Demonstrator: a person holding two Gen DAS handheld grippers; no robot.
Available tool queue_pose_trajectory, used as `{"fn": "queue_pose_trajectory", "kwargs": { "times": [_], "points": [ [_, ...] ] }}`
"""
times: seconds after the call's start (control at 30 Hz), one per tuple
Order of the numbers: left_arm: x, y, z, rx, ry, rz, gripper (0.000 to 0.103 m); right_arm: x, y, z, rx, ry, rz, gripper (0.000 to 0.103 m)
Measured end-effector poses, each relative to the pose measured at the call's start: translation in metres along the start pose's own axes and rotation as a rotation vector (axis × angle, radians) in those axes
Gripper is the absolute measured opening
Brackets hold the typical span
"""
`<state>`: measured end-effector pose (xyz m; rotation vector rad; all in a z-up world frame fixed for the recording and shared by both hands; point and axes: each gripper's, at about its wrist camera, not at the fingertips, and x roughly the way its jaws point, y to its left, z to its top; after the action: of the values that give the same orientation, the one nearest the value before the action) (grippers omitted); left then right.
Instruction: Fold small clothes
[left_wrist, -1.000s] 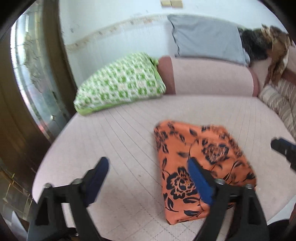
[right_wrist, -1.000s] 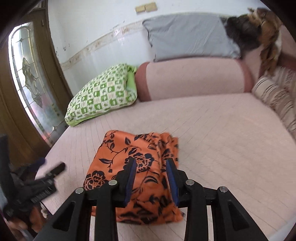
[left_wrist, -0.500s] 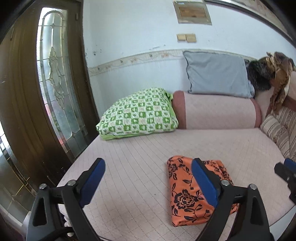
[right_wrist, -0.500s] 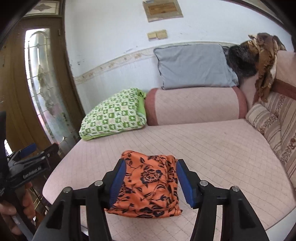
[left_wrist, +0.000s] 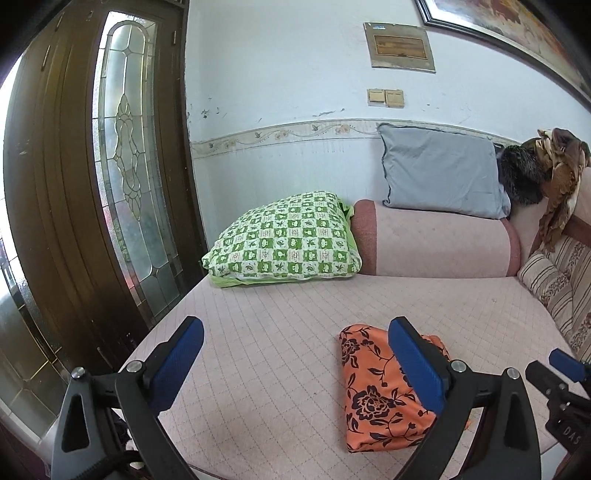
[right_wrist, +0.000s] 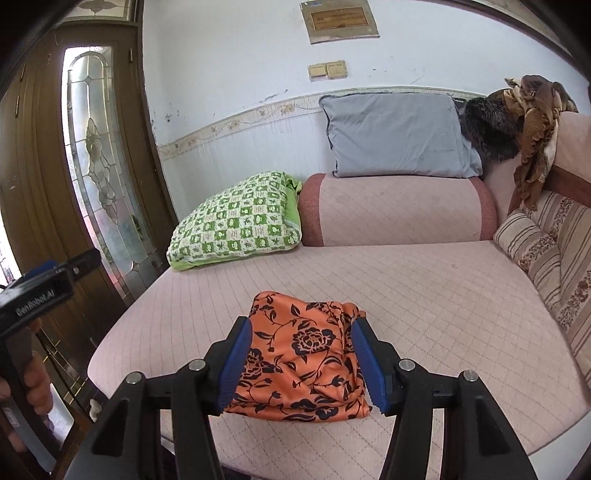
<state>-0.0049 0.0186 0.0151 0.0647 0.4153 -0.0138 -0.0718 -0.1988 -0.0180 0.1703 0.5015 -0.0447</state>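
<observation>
The left gripper (left_wrist: 295, 354) is gaping wide, gripping nothing; the right gripper (right_wrist: 301, 358) is standing half-open, seemingly clear above the folded orange garment (right_wrist: 306, 354).

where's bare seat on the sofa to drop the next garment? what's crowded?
Free: the wide strip of sofa seat between the folded orange garment and the bolster, running right toward the striped cushion. Also the seat left of the garment, below the green checked pillow. Crowded: the front edge, where the garment lies, and the back corners with pillows.
</observation>
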Motion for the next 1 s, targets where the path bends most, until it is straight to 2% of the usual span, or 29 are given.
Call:
{"fn": "queue_pose_trajectory", "kwargs": {
  "times": [0.3, 0.6, 1.0],
  "points": [
    [0.001, 0.007, -0.004, -0.011, 0.008, 0.009, 0.1, 0.009, 0.004, -0.007, 0.012, 0.036, 0.011, 0.06],
    [0.004, 0.015, -0.008, -0.017, 0.019, 0.009, 0.1, 0.006, 0.015, -0.006, 0.018, 0.007, 0.004, 0.06],
    [0.001, 0.017, -0.008, -0.027, 0.018, -0.002, 0.1, 0.006, 0.022, -0.005, 0.009, 0.01, 0.007, 0.06]
  ]
}}
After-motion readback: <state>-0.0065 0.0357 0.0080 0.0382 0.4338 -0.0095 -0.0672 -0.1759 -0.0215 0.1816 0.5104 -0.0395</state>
